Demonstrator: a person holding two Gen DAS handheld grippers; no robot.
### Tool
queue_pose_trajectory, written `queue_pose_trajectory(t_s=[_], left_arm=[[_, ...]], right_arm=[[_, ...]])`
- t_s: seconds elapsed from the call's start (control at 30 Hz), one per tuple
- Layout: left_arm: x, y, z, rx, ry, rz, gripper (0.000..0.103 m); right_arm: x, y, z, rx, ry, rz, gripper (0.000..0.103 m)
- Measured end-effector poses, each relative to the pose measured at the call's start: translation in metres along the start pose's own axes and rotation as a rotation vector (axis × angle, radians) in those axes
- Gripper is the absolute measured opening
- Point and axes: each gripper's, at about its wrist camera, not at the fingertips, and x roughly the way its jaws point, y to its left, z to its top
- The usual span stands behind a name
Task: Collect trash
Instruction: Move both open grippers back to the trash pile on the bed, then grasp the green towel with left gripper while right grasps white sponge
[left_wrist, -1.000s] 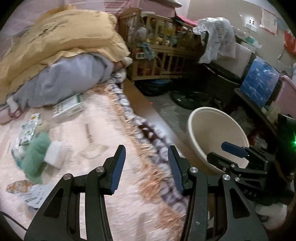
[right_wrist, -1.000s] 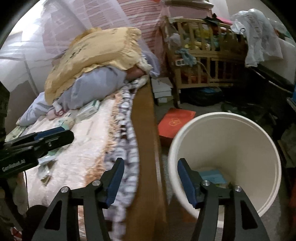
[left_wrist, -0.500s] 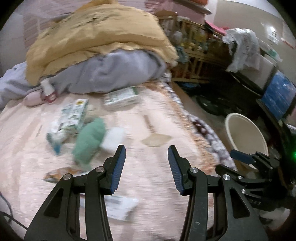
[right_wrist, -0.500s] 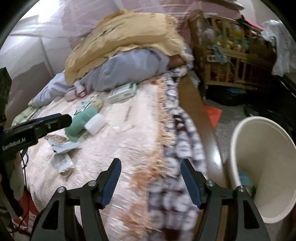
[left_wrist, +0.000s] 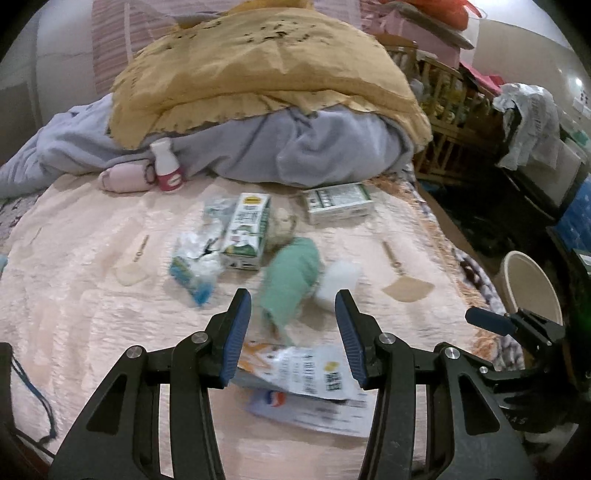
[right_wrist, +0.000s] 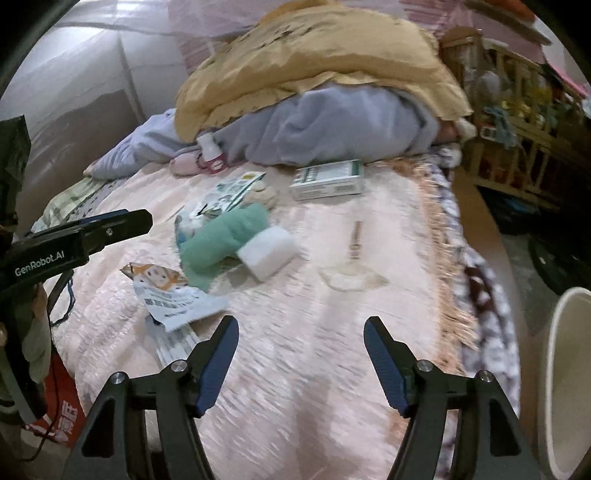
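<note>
We are holding both tools wide and empty over the bed (left_wrist: 74, 295): left tool (left_wrist: 291, 332) above wrappers (left_wrist: 314, 373), right tool (right_wrist: 299, 354) beside the bin (right_wrist: 565, 369)

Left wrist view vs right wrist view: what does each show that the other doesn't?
Left wrist only: the second embroidered fan on the blanket's left side, and its own open left gripper over the torn wrapper.

Right wrist only: the red bag beside the bed, and its own open right gripper.

Both: green cloth, white sponge, green-and-white box, cream bin.
</note>
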Motion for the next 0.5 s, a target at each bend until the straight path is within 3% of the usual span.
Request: queue_pose_trajectory(t_s=[0.3,0.37,0.5], left_arm=[[0.011,0.049,0.013,-0.047,0.042,0.008,0.046],[0.017,0.057,0.017,-0.060,0.062,-0.009,0.046],[0.036,0.063,0.026,-0.057,0.120,-0.067,0.046]], right_arm=[[0.045,0.027,0.030,-0.060,0.053,0.057,0.071],[0.058,0.032,0.037,-0.088,0.067,0.062,0.076],[0.085,0.035,0.050,-0.120,0.099,0.059,0.077]])
